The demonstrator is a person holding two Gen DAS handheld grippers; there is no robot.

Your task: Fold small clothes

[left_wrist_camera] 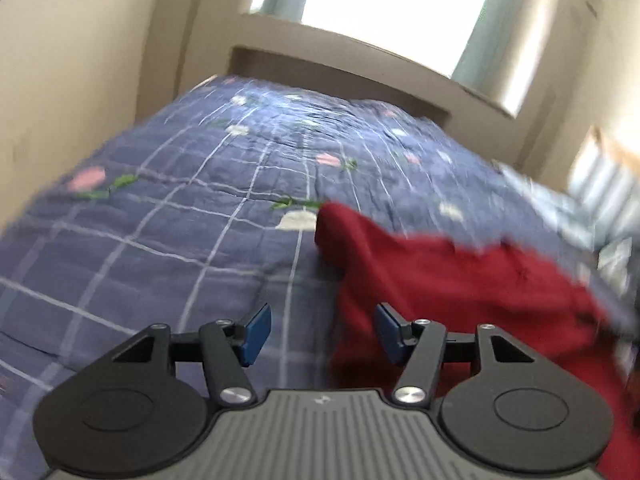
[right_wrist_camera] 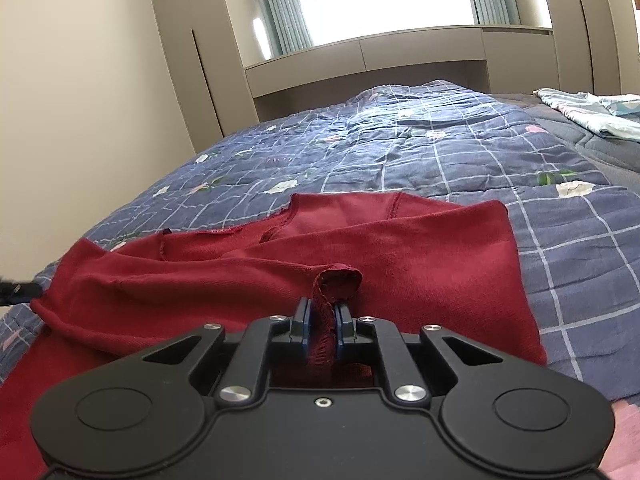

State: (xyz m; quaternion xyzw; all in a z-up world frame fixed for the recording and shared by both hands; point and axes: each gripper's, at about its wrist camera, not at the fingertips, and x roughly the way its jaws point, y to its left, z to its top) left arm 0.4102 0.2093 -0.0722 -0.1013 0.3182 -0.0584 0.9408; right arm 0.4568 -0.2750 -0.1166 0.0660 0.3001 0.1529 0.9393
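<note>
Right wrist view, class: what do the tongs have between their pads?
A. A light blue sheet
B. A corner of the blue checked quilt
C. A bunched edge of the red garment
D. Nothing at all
C: the right tongs are shut on a gathered hem of the red garment, which lies spread on the quilt.

Deep red was the knit top [right_wrist_camera: 360, 236]; the quilt [right_wrist_camera: 460, 152] wore blue with a white grid and pink-and-white flowers; curtains [right_wrist_camera: 284, 4] were pale teal, gripper pads [left_wrist_camera: 256, 334] blue.
</note>
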